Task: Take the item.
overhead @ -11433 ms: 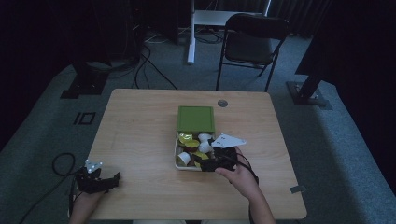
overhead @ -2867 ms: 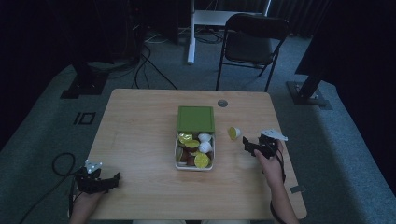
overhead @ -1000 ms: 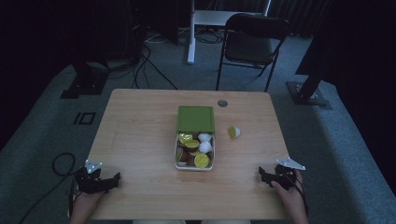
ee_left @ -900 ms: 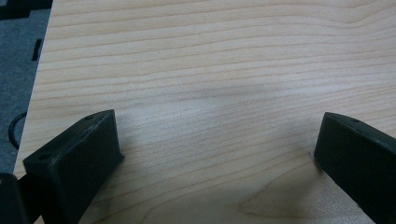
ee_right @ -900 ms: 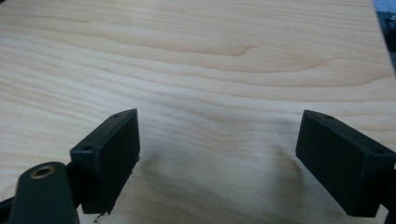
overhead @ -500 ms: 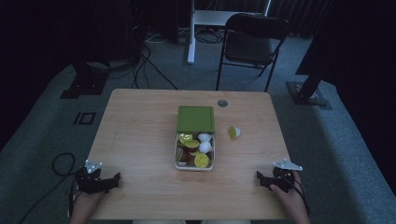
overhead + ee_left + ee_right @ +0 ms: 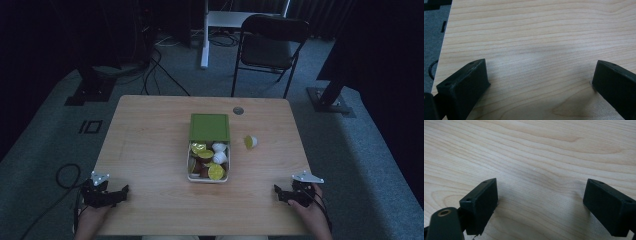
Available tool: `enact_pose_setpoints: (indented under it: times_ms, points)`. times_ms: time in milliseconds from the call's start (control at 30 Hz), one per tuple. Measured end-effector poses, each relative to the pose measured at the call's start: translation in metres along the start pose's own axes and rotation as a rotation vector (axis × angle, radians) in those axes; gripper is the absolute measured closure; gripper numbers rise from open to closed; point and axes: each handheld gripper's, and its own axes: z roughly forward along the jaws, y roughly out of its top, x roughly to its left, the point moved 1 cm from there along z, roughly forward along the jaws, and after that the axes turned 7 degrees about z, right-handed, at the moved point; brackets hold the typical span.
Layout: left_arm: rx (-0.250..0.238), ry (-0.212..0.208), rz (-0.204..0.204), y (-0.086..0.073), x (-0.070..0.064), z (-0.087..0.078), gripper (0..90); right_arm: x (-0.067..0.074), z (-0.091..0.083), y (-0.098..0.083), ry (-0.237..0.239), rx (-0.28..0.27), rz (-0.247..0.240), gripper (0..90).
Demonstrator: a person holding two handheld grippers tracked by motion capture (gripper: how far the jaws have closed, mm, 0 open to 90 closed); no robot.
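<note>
A: Capsule (image 7: 250, 142) lay alone on the table (image 7: 150, 145), just right of the box (image 7: 208, 161), well apart from both our grippers.

B: Yes, and we had the right gripper (image 7: 285, 192) parked at the near right corner, jaws wide apart with nothing but bare wood between them. The left gripper (image 7: 116, 193) sat at the near left corner, just as open and just as empty.

A: So the right one was ours to use, we judged. How should we have gone in?

B: From above, we thought, jaws kept wide, straddling the capsule's body rather than its foil end, since a small light thing like that would likely skate off if nudged.

A: And the box?

B: Its green lid (image 7: 210, 126) stood back toward the far edge, more capsules heaped inside. We'd have needed to steer clear of its right wall and close gently.
</note>
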Motion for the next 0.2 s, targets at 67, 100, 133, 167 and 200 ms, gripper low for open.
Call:
enact_pose_setpoints:
  times_ms: [67,100,133,167,200]
  points:
    - [0.0,0.0,0.0,0.0,0.0,0.0,0.5,0.0,0.0,0.0,0.0,0.0,0.0,11.6]
    - [0.0,0.0,0.0,0.0,0.0,0.0,0.5,-0.0001,0.0002,0.0001,0.003,0.001,-0.003,11.1]
    - [0.0,0.0,0.0,0.0,0.0,0.0,0.5,-0.0001,0.0003,0.0002,0.004,0.001,-0.004,11.1]
    - [0.0,0.0,0.0,0.0001,0.0,0.0,0.5,-0.0002,0.0004,0.0004,0.004,0.002,-0.005,11.0]
    - [0.0,0.0,0.0,0.0001,0.0,0.0,0.5,-0.0003,0.0005,0.0005,0.005,0.002,-0.005,11.0]
